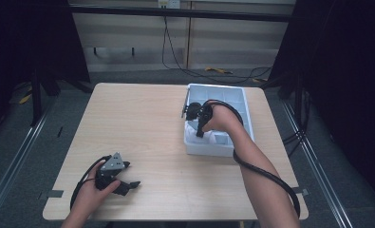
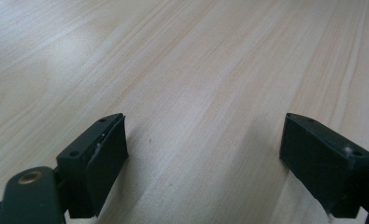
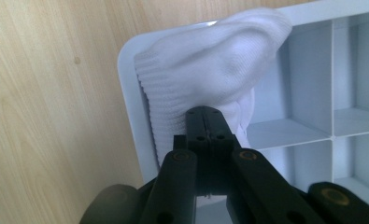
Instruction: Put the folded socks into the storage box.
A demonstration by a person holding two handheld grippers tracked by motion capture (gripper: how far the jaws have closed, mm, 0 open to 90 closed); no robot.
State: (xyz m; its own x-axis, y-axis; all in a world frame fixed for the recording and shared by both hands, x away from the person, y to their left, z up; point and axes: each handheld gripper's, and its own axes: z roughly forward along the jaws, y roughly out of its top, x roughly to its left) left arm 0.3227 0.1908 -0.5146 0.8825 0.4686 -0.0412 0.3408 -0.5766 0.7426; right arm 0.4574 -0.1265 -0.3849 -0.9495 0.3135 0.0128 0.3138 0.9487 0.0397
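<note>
Right gripper view: the right gripper [image 3: 209, 122] has its jaws pressed together, their tips against a white sock [image 3: 205, 74] bunched in a corner cell of the pale divided tray [image 3: 128, 79]; whether any fabric is pinched I cannot tell. The sock bulges over the rim (toward the table [image 3: 51, 93]), so a careless pull could, I judge, drag it out or shift the light tray. The left gripper [image 2: 203, 163] rests spread wide over bare wood. No readable writing or brand anywhere.
</note>
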